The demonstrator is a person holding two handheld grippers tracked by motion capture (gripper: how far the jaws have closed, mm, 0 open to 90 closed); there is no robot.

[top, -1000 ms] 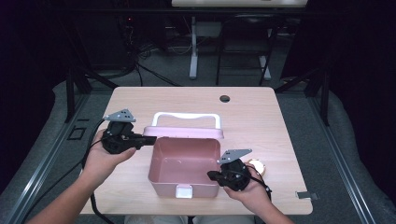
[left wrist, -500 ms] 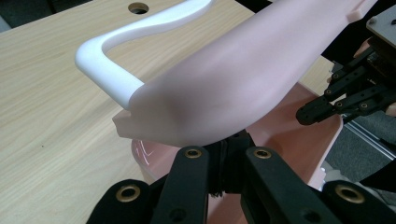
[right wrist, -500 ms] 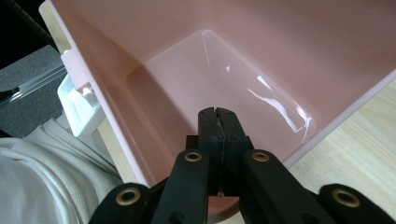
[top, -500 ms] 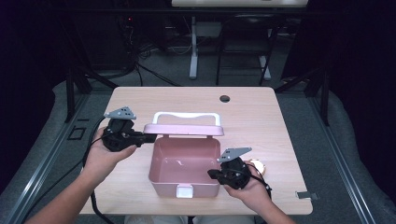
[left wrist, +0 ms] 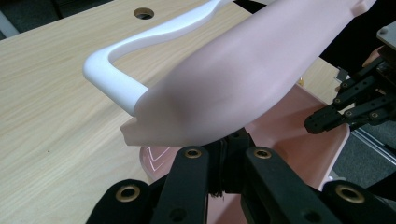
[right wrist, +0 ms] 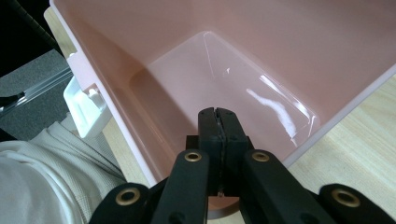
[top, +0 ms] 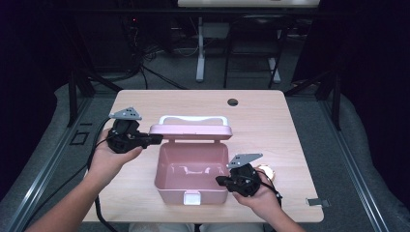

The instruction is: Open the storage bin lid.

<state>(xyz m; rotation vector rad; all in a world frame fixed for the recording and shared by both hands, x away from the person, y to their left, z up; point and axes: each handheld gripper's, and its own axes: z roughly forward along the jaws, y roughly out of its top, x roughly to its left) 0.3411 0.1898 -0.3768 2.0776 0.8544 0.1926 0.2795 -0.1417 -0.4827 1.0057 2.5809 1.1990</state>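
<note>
A pink lunch box (top: 191, 166) stands open in the middle of the table, its inside bare (right wrist: 210, 65). Its lid (top: 189, 130) stands up at the back, carrying a white handle (top: 193, 118). My left gripper (top: 157, 139) is shut, its tips against the lid's left end; in the left gripper view the lid (left wrist: 243, 79) lies over the closed jaws of my left gripper (left wrist: 229, 140). My right gripper (top: 220, 181) is shut with nothing in it, reaching over the box's right front rim. In its own view my right gripper (right wrist: 218, 116) hangs above the box floor.
A white latch (right wrist: 86, 105) sits on the box's front wall. A small round pale object (top: 266, 171) lies on the table (top: 290, 125) by the right hand. A cable hole (top: 233, 102) is near the far edge. Dark floor and stands surround the table.
</note>
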